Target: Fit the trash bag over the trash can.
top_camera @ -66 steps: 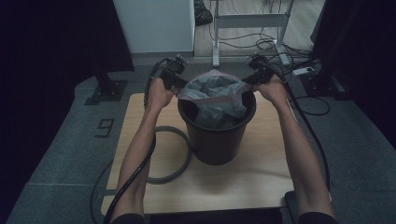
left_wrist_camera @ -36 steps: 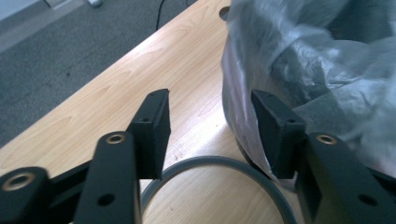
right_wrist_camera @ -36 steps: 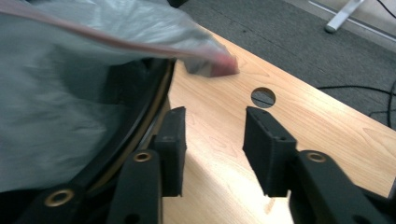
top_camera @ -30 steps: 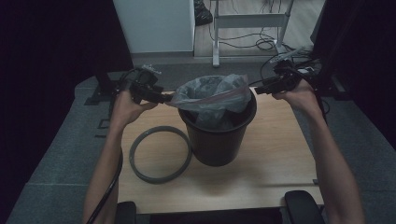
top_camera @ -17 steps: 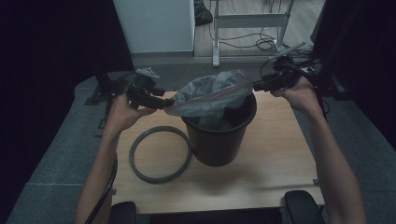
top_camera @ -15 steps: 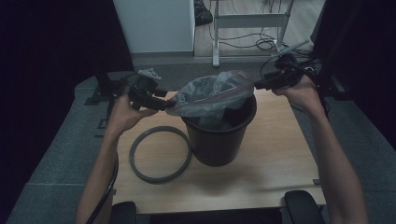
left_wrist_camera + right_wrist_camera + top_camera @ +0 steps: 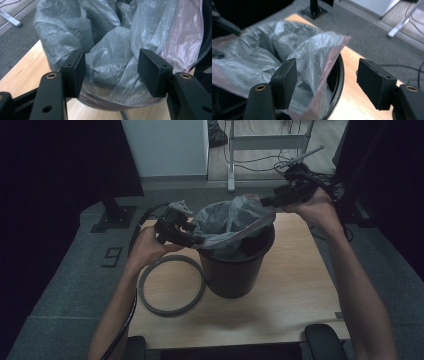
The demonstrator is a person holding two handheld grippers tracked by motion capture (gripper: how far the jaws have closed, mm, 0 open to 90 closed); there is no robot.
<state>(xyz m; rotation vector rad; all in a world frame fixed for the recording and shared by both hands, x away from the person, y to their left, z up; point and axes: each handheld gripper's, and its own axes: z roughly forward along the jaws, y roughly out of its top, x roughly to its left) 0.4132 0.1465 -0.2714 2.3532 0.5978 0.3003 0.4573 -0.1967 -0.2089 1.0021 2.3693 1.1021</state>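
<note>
High view: the black bin (image 7: pixel 235 270) stands in the middle of the worktop (image 7: pixel 300 295), bag (image 7: pixel 225 225) in its mouth. The left gripper (image 7: pixel 192 239) at 9 o'clock is let go. The right gripper (image 7: pixel 267 200) at 1 o'clock has just been opening, nothing pinched. A ring (image 7: pixel 170 285) lies at 8 o'clock.

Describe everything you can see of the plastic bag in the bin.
The plastic bag is thin, crinkled, translucent grey film with a pinkish band along its open edge. It sits in the black bin on the table, its mouth bunched and raised above the rim rather than folded over it. Its lower part hangs inside the bin. The left gripper has bag film between its open jaws; the right gripper stands open at the bag's raised corner, not pinching it.
</note>
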